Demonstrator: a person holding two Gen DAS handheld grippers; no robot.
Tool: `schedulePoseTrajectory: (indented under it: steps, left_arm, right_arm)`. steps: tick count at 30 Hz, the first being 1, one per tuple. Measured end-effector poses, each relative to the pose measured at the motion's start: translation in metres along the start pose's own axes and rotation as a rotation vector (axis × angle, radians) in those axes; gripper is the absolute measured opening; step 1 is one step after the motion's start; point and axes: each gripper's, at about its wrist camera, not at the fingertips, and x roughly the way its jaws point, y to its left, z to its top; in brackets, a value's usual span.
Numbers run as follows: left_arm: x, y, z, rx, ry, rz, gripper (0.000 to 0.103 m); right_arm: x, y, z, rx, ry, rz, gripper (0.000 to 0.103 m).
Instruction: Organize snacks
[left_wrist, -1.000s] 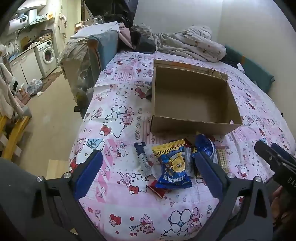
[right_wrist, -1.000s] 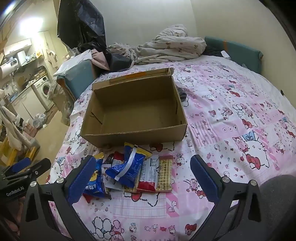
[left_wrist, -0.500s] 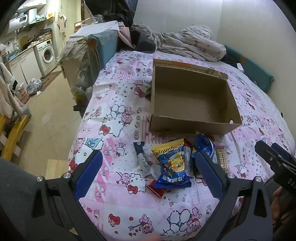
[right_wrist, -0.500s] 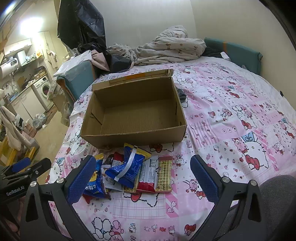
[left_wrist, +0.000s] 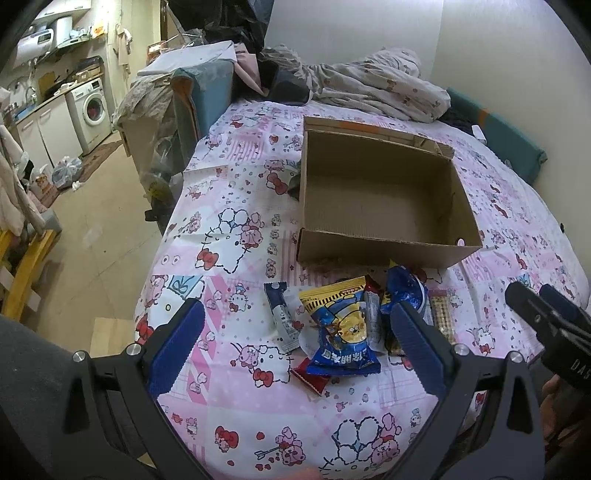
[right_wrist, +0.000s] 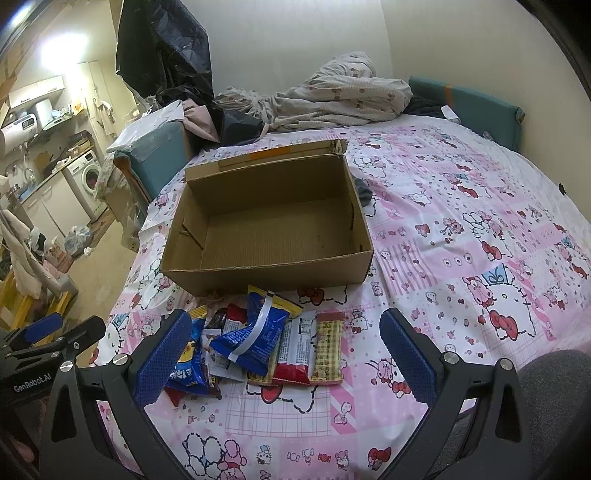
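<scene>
An open cardboard box (left_wrist: 384, 254) (right_wrist: 266, 275) stands empty on the pink Hello Kitty bedspread. A heap of snack packets lies in front of it: a blue and yellow bag (left_wrist: 341, 332), a dark blue bag (right_wrist: 255, 338), a red bar (right_wrist: 295, 350), a tan bar (right_wrist: 327, 345) and a slim white and navy stick (left_wrist: 282, 319). My left gripper (left_wrist: 295, 347) is open and empty, hovering above the near side of the heap. My right gripper (right_wrist: 280, 354) is open and empty, also above the heap.
Crumpled bedding (right_wrist: 332, 99) lies at the far end of the bed, with a teal headboard cushion (right_wrist: 476, 107) by the wall. The bed's left edge drops to the floor (left_wrist: 92, 236). A dark sock (right_wrist: 364, 192) lies right of the box.
Both grippers have stayed open and nearly still; the views have shifted only slightly. The snacks and box have not moved.
</scene>
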Motion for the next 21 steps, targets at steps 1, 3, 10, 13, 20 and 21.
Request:
schedulePoseTrajectory:
  steps: [1,3,10,13,20,21]
  left_arm:
    - [-0.0007,0.0011,0.0000,-0.002,-0.004,-0.001,0.100]
    - [-0.0019,-0.0002,0.0000,0.003,-0.010,0.001,0.100]
    - [-0.0034,0.0008,0.0014,0.000,-0.016,0.012,0.100]
    - [-0.0034,0.0025,0.0019,-0.007,-0.018,0.012,0.100]
    - [-0.0035,0.0028,0.0017,-0.006,-0.018,0.010,0.100]
    - [-0.0036,0.0029,0.0018,-0.006,-0.019,0.010,0.100]
  right_arm:
    - [0.0001,0.0002,0.0007,-0.003,0.003,0.001,0.103]
    - [0.0014,0.0013,0.0017,-0.007,0.004,0.001,0.103]
    - [0.0056,0.0025,-0.0002,0.001,0.004,-0.001,0.103]
    - [0.0062,0.0024,-0.0016,-0.002,0.002,0.000,0.103]
    - [0.0066,0.0023,-0.0027,0.004,0.003,0.003,0.103]
    - [0.0066,0.0024,-0.0028,0.003,0.003,0.002,0.103]
